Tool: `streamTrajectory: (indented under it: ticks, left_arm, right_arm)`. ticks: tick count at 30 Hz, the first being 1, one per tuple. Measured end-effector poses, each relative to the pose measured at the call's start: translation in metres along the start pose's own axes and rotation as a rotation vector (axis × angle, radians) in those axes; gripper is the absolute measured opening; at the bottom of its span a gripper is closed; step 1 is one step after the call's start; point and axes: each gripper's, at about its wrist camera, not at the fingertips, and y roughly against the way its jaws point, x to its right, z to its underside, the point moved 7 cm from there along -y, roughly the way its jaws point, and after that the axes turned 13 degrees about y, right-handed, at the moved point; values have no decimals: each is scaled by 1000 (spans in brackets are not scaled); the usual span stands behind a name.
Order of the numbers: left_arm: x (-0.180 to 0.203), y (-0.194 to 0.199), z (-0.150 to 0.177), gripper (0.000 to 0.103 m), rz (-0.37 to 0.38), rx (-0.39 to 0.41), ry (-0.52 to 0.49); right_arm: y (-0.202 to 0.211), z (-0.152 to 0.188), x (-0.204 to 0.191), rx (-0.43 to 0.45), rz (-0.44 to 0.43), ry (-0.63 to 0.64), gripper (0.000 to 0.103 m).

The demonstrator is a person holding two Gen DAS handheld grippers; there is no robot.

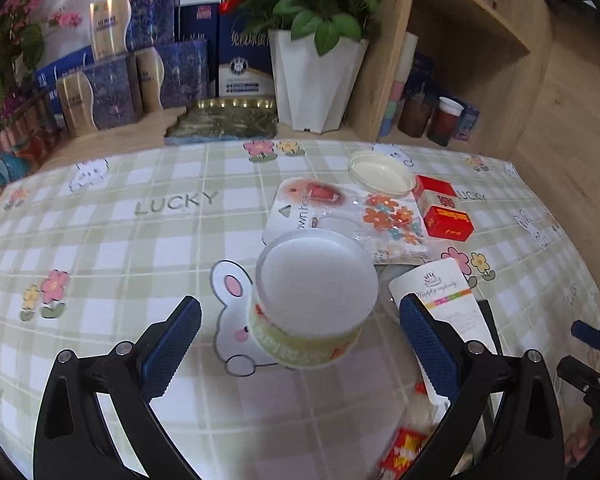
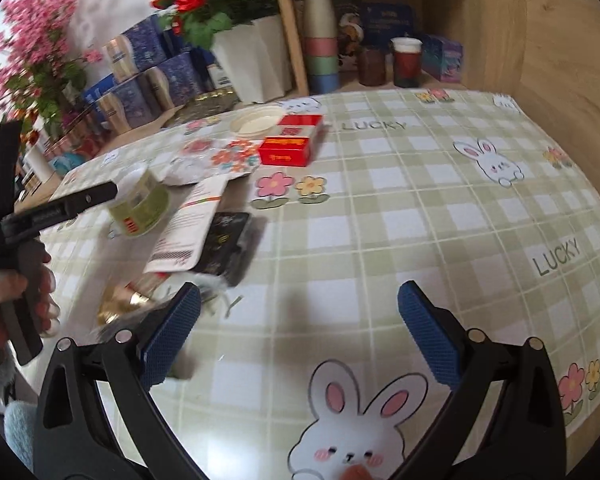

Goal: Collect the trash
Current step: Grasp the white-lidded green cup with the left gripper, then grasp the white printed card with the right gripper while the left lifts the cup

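On the checked tablecloth (image 1: pixel 120 240), the left gripper (image 1: pixel 300 316) stands with its blue pads spread wide on either side of a round tub (image 1: pixel 314 300), which rests upside down, its white base toward the camera; neither pad touches it. Just right of the tub lies a white card (image 1: pixel 448 300) on a black packet (image 2: pixel 228 246), and nearer the camera a red-and-white wrapper (image 1: pixel 408 444). Beyond the tub sit a clear flowered packet (image 1: pixel 380 216), a shallow white lid (image 1: pixel 380 172) and two red boxes (image 1: pixel 444 208), all clustered together. The right gripper (image 2: pixel 300 328), likewise spread and holding nothing, hovers over a bare stretch of cloth, well apart from the litter; in its view the hand (image 2: pixel 8 300) gripping the left tool appears at the left edge. A white flowerpot (image 1: pixel 316 80) and blue cartons (image 1: pixel 148 76) line the wall behind the table. No bin or bag is visible. Judged from this, collection has hardly begun: every piece of litter remains on the table, and the tub appears to be the first item to grasp.
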Motion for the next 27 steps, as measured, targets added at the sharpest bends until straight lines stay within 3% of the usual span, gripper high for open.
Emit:
streamTrajectory:
  ticks: [6,7,8,11,21,27]
  left_arm:
    - [-1,-27,3,96,-13,-51,18]
    - [-3,-27,3,91,-2,-55,29]
    - [-3,-27,3,75,8,-66,32]
    - [-8,-23,3,74,2,-66,34]
    - [-51,45,15,73,12,21,96]
    - [-88,86,40,73,-12,50,161]
  right_arm:
    - [-13,-2,5,-21,-21,-28,97]
    - [-14,-3,4,-21,-21,-25,97]
    - [-14,-5,2,-20,-26,-19,97]
    - [-16,-11,-3,-13,-39,-2,97]
    - [-43,-54,-78,-23,-114,195,97]
    - [-81,-71,-111,-103,-67,275,95]
